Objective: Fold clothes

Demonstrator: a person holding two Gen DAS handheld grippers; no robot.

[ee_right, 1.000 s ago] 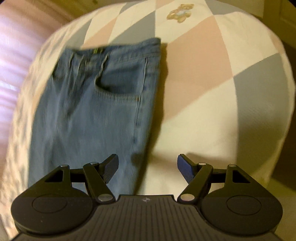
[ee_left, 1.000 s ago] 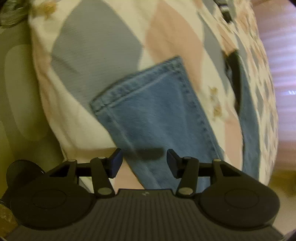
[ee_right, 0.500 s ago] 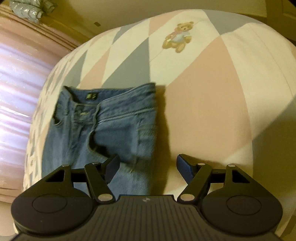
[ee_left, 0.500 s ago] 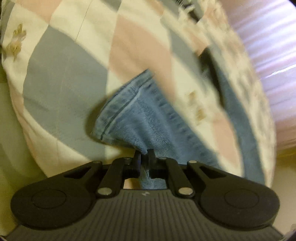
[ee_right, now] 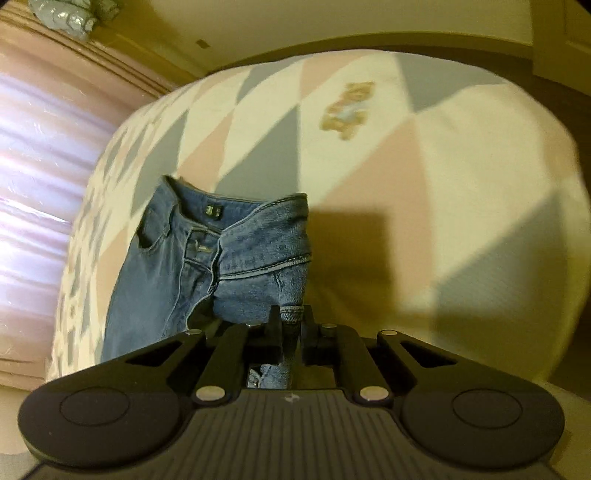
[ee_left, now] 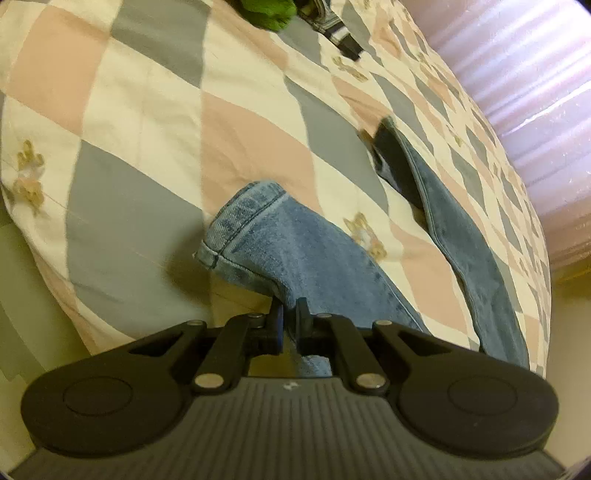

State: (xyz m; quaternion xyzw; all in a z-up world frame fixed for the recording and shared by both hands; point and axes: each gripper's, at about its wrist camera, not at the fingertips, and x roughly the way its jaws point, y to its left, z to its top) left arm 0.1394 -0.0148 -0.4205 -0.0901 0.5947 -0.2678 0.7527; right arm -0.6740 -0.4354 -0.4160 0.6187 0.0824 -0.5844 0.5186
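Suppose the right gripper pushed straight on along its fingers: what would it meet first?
The right gripper is already shut on the jeans at the waist, so more denim comes first. Beyond that lies the patchwork bedspread, though depth is hard to judge.

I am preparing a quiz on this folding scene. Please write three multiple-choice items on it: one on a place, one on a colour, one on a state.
1. Which part of the jeans does the right gripper hold?
A. waist end
B. leg hem
C. nothing

2. What colour is the thing at the top of the left view?
A. red
B. green
C. black

3. How do the jaws of the left gripper stand?
A. wide open
B. shut on bare quilt
C. shut on denim

Key:
1 A, the fly and button lie just ahead.
2 B, it is bright green against the quilt.
3 C, the leg runs between them.
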